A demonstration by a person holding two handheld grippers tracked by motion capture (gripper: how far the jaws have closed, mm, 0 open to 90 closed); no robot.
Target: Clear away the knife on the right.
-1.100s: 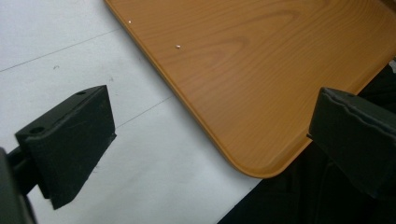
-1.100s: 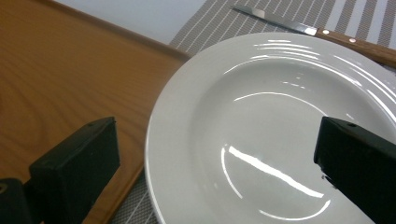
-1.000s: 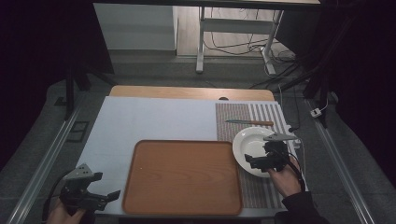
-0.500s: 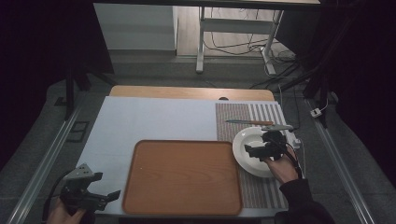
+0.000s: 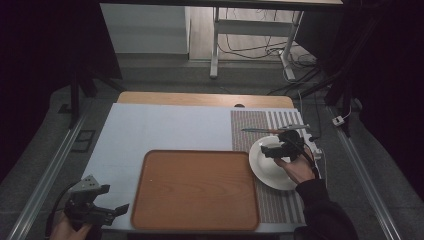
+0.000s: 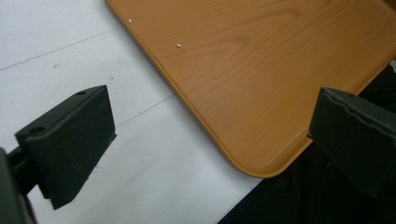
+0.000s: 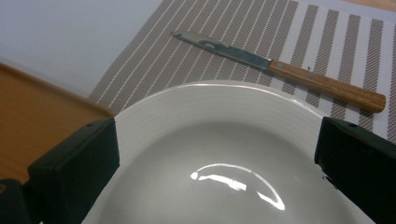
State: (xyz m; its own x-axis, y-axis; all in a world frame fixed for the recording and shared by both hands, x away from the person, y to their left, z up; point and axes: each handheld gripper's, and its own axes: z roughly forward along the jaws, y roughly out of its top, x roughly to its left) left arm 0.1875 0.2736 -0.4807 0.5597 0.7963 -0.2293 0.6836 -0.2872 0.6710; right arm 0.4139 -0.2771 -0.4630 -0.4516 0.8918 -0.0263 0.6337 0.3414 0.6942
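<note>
A white plate (image 5: 270,166) lies on the striped placemat (image 5: 257,125) at the right, its left rim over the wooden tray (image 5: 195,187). My right gripper (image 5: 269,150) hovers open over the plate's far part; in the right gripper view the jaws stand wide apart above the plate (image 7: 219,154), holding nothing. Beyond the plate lies a knife (image 7: 280,67) with a wooden handle, also seen as the knife (image 5: 272,130) in the high view. My left gripper (image 5: 112,210) rests open at the table's near left corner, beside the tray's corner (image 6: 261,70).
A pale grey mat (image 5: 165,127) covers the table's middle and left. The table's wooden far edge (image 5: 200,98) shows behind it. Metal rails (image 5: 45,170) run along both sides of the table.
My right gripper has moved a little away from me and leftward over the plate, toward the knife. The left gripper has stayed put.
</note>
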